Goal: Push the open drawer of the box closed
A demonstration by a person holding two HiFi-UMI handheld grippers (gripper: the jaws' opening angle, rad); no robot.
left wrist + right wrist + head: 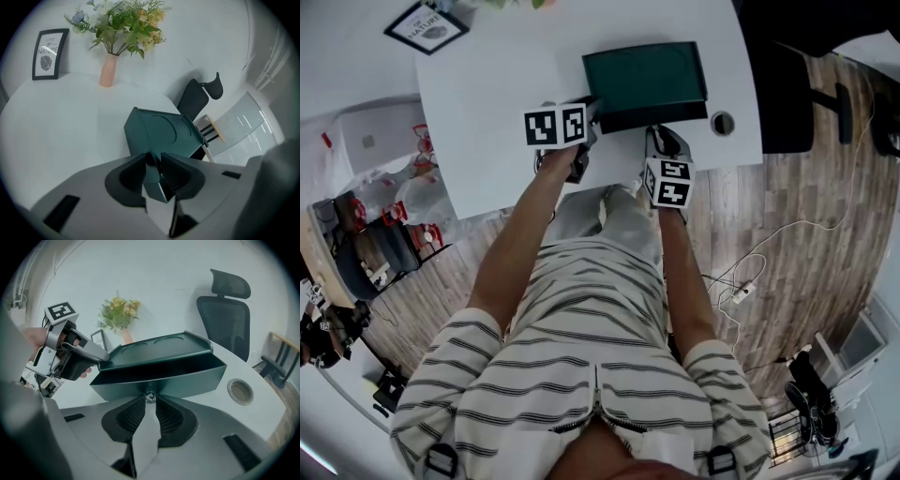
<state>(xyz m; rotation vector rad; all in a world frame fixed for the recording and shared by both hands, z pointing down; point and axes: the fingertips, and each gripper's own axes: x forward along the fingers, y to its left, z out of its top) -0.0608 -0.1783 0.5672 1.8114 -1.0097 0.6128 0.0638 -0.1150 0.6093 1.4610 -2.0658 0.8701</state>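
Observation:
A dark green box [642, 75] stands on the white table [487, 112]. Its drawer [656, 118] is pulled out toward me. In the right gripper view the drawer front [159, 380] fills the middle, with a dark gap above it under the box top [159, 350]. My right gripper [150, 400] is shut on the small shiny knob [150, 396] at the drawer's front. My left gripper [155, 171] is shut on the box's near left corner [154, 183]. From the right gripper view, the left gripper [96, 356] clamps the edge of the box top.
A framed picture [49, 54] and a pink vase of flowers [108, 70] stand at the table's far side. A round cable hole [240, 391] lies right of the drawer. A black office chair [225, 319] stands beyond the table.

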